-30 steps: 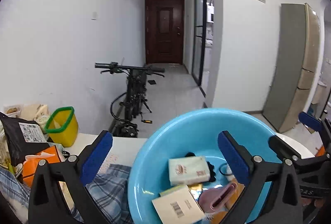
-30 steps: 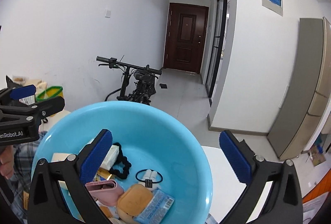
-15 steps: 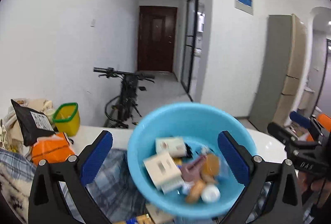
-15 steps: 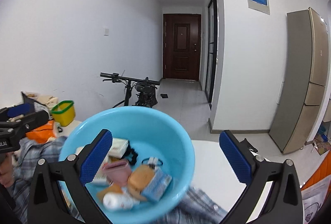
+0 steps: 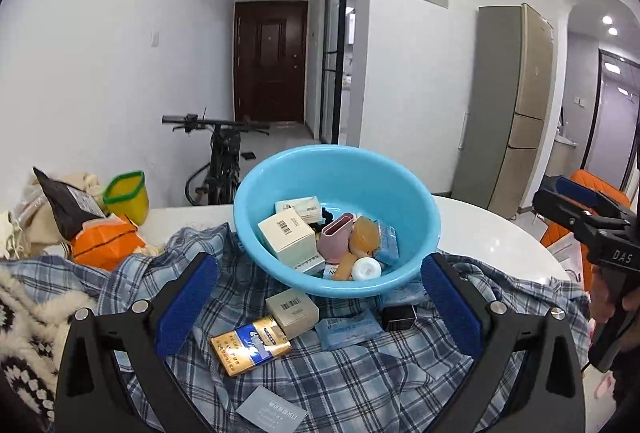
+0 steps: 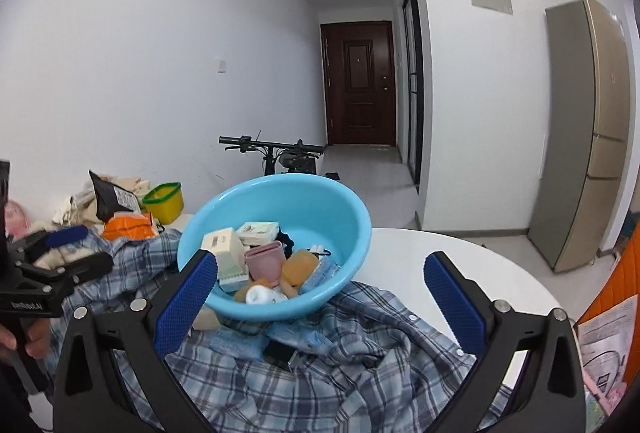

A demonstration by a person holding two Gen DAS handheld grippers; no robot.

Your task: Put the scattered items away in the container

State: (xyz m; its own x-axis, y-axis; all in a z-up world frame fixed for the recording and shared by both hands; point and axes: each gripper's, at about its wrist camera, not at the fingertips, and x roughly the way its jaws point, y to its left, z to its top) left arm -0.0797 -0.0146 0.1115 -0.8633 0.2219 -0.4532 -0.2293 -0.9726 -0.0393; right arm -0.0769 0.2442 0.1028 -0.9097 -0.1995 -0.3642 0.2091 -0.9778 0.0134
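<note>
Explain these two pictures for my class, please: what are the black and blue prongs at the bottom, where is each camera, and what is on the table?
There is no robot here. A person holds a hand tool in each hand, and each tool carries a wide-angle camera looking along its two blue-padded fingers.

The left view is from the left gripper; the right gripper shows at its edge. The right view is from the right gripper.

Both stand open and hold nothing.

On the white table lies a plaid shirt with a tilted blue basin on it, already holding boxes and small items. Still outside, on the shirt: a gold and blue pack, a beige box, a blue packet, a black box and a grey card.
</note>
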